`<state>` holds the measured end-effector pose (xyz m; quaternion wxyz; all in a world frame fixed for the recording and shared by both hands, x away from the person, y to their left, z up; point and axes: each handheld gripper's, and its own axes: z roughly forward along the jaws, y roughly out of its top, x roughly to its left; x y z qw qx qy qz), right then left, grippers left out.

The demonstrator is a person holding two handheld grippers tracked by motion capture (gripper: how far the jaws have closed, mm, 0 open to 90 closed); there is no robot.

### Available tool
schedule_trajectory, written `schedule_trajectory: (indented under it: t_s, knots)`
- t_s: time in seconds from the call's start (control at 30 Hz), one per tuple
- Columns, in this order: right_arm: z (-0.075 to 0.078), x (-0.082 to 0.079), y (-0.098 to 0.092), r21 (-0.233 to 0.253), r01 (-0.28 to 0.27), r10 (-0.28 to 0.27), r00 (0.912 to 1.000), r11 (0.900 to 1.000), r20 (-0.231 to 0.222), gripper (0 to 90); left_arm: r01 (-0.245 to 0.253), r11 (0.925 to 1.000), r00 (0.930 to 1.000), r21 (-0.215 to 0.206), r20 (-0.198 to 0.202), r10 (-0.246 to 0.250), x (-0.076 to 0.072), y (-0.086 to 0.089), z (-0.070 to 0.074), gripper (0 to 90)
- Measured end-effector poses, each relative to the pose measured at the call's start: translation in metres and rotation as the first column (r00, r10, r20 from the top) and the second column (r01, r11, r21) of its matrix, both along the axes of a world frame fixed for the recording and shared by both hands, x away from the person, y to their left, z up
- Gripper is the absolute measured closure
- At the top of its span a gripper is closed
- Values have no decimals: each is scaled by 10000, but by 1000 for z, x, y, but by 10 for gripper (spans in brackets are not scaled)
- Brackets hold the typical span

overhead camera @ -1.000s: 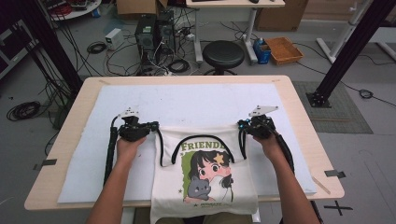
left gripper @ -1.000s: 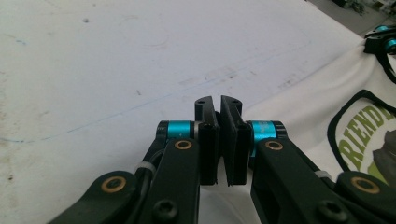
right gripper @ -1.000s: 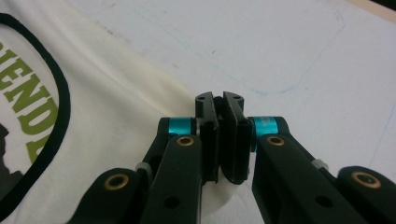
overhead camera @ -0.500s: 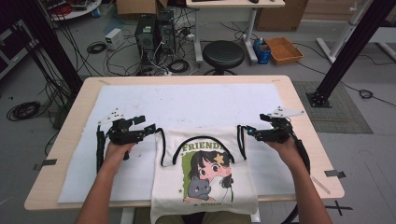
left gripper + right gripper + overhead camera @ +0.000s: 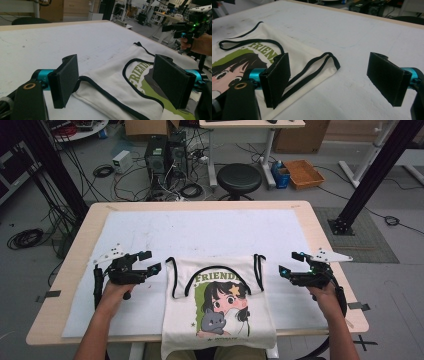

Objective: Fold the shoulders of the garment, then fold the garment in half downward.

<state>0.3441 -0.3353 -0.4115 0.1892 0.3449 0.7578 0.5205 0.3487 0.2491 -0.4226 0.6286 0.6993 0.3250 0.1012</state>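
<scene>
The left gripper (image 5: 150,261) is hovering over the white mat (image 5: 210,227) just left of the tank top (image 5: 218,305), its jaws spread wide and pinching nothing. In the left gripper view the near shoulder strap (image 5: 87,82) is lying between the two black pads (image 5: 63,80), low and flat on the mat.

The tank top is lying face up at the near middle of the table (image 5: 67,275), straps pointing away from the person and the hem hanging over the near edge.

The right gripper (image 5: 291,264) is hanging just right of the top, jaws likewise spread and empty. In the right gripper view the other strap (image 5: 322,63) is showing beside the left-hand pad (image 5: 277,77), with bare mat between the pads.

The step in hand looks like taking hold of both shoulders for a fold or a lift. To do it well, each tool should be coming down with one pad on each side of the black-trimmed strap edge, catching both layers of cloth, and closing at the same height on both sides so the cloth is staying square and unwrinkled.

On the chest, green letters are reading "FRIEND", possibly with more hidden under the neckline trim; below is a cartoon girl with a star in her dark hair, hugging a grey cat. No brand label is readable.
</scene>
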Motion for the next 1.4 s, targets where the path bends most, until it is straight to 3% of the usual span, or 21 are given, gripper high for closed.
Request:
schedule_trajectory:
  t_s: [0.17,0.27,0.73,0.87,1.0,1.07,1.23,1.4]
  knots:
    - [2,-3,1,59,136,-137,9998,9999,123,144,-192,9997,9998,123,46,192,-5,1,-1,215]
    - [-3,-1,2,-112,228,-231,9994,9997,-276,143,-351,9988,9994,344,46,350,-6,0,-2,215]
    - [-3,3,10,-66,270,-272,9988,9996,-414,144,-634,9966,9977,528,-203,645,5,-1,1,215]
    - [0,6,12,-182,307,-314,9987,9994,-411,144,-600,9951,9975,786,-316,627,9,-6,6,215]
    - [7,15,18,-651,-202,161,9980,9977,-619,145,-402,9898,9982,1365,-387,458,16,-14,11,215]
    - [15,24,24,-1003,-621,526,9941,9930,-953,148,-319,9877,9982,1528,-461,394,20,-17,13,215]
    - [23,35,32,-1431,-817,649,9908,9863,-1183,149,-165,9700,9936,2427,-1043,429,36,-31,16,215]
    - [28,47,40,-1690,-1085,837,9855,9796,-1476,150,291,9279,9813,3718,-1872,442,59,-54,11,291]
